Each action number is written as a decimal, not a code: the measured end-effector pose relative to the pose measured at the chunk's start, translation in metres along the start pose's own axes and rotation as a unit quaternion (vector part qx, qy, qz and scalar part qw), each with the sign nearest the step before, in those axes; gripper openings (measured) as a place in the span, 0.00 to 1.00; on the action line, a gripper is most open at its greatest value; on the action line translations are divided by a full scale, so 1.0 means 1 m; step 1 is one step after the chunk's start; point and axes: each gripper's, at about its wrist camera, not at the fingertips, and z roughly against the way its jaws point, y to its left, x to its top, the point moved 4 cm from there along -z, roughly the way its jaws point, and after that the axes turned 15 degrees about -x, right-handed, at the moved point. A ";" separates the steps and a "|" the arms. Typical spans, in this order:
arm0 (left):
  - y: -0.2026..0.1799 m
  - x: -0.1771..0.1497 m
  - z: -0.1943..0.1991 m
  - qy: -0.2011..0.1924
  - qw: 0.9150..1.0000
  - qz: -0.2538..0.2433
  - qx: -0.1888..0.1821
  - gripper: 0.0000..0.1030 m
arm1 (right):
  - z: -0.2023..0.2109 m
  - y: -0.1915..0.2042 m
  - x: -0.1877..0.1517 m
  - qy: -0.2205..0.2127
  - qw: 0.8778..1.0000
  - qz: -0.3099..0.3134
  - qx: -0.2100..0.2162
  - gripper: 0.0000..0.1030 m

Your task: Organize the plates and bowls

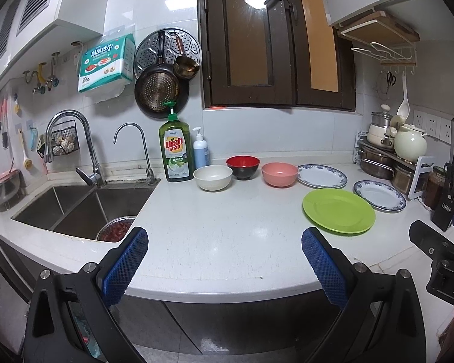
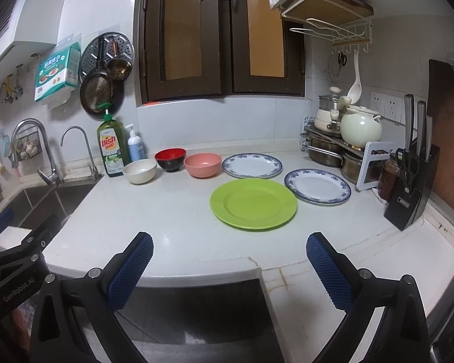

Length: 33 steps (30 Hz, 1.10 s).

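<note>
On the white counter [image 1: 215, 236] stand a cream bowl [image 1: 212, 177], a red-and-black bowl [image 1: 243, 167] and a pink bowl [image 1: 279, 174] in a row near the back. To their right lie two blue-rimmed white plates [image 1: 321, 175] [image 1: 379, 195] and a green plate [image 1: 338, 210]. All show in the right wrist view too: cream bowl [image 2: 139, 171], red bowl [image 2: 170, 159], pink bowl [image 2: 202, 165], blue-rimmed plates [image 2: 251, 165] [image 2: 317, 186], green plate [image 2: 253, 204]. My left gripper [image 1: 224, 260] is open and empty over the counter's front edge. My right gripper [image 2: 229, 264] is open and empty, short of the green plate.
A double sink [image 1: 84, 205] with taps is at the left. A dish soap bottle [image 1: 175, 148] and pump bottle [image 1: 200, 148] stand behind the bowls. A pot rack [image 2: 342, 139] and knife block [image 2: 411, 181] fill the right corner. Pans hang on the wall [image 1: 163, 72].
</note>
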 end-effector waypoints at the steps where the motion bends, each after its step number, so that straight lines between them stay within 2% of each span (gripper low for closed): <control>1: 0.000 -0.001 0.000 -0.001 1.000 0.000 -0.001 1.00 | 0.000 0.000 0.001 -0.001 1.000 0.001 0.000 1.00; 33: 0.008 0.006 -0.001 -0.006 1.000 -0.003 -0.001 1.00 | 0.002 0.011 0.008 -0.009 1.000 0.002 0.005 1.00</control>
